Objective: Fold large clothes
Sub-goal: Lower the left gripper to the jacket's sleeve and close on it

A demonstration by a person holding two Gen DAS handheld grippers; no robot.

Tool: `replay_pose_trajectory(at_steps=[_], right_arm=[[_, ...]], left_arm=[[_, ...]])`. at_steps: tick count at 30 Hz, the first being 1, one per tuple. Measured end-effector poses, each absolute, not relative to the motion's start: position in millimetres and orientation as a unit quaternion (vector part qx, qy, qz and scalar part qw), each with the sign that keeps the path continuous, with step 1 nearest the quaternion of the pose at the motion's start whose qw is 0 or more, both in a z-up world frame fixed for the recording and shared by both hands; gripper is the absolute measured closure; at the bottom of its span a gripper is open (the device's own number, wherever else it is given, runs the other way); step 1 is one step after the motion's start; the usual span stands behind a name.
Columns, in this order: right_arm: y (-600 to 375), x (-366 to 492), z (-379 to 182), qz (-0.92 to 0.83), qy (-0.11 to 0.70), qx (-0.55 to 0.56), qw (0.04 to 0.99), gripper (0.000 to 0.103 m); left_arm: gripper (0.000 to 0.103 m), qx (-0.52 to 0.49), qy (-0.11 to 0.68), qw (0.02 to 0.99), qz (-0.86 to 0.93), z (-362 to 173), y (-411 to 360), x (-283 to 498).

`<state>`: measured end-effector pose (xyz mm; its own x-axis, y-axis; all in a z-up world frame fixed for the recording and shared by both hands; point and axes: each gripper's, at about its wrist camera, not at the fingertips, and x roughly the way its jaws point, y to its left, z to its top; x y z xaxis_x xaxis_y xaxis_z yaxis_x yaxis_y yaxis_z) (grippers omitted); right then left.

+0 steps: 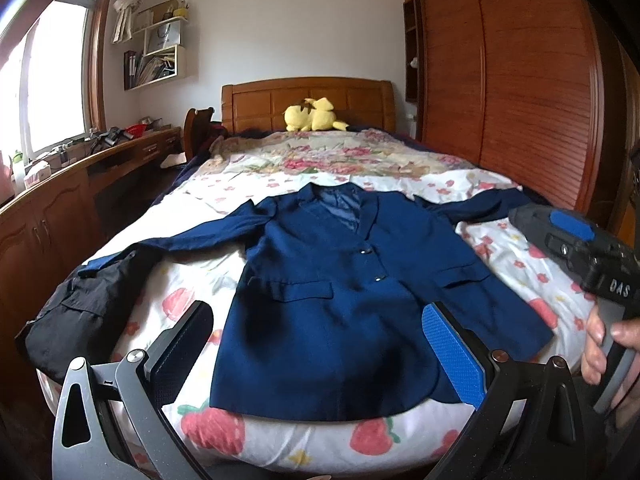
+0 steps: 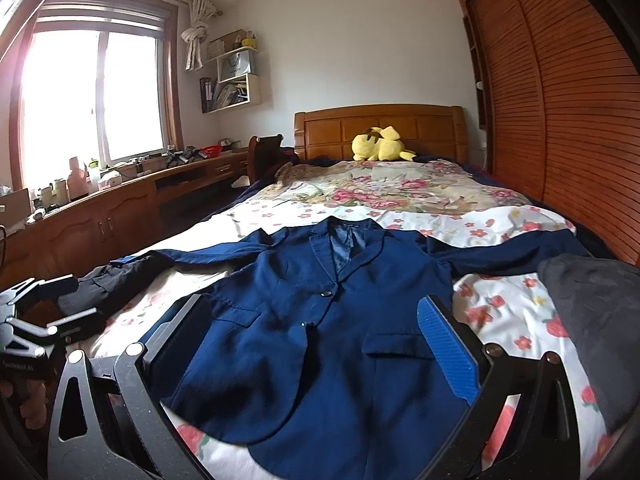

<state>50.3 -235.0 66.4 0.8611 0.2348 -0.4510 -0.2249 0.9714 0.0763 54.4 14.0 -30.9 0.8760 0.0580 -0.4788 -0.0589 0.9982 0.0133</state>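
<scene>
Left gripper point(image 1: 320, 356) apparently spread, empty, above flat navy blazer point(image 1: 340, 280)

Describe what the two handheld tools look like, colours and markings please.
Each tool has dark grey metal linkage arms with round silver pivot bolts and triangular cutouts. The fingers carry textured blue pads. Seen from the left wrist view, the right tool's black body bears white letters "DAS" and a blue patch. A bare hand grips it.

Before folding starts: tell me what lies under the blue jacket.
The blue jacket lies flat on the strawberry-print sheet. Its left sleeve end rests on a black garment. Anything beneath the jacket's body is covered.
</scene>
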Motion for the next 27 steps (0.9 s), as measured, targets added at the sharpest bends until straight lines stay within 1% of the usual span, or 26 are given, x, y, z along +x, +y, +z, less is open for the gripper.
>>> replay_pose_trajectory(at_steps=[14,18,22,27], right_arm=[[-210.2,143.1,27.5,0.217,0.258,0.010,0.941,0.000],[-203.1,164.3,12.7,0.234,0.274,0.018,0.933,0.000],[-193.5,180.1,-6.5,0.238,0.290,0.013,0.927,0.000],[-182.9,197.1,-21.8,0.235,0.309,0.005,0.922,0.000]], left_arm=[[0.000,-0.020,0.275,0.952,0.131,-50.2,24.2,73.2],[0.000,-0.036,0.294,0.943,0.153,-45.2,43.4,86.8],[0.000,-0.055,0.293,0.942,0.157,-35.9,70.5,101.3],[0.000,-0.084,0.289,0.943,0.143,-37.1,107.6,128.6]])
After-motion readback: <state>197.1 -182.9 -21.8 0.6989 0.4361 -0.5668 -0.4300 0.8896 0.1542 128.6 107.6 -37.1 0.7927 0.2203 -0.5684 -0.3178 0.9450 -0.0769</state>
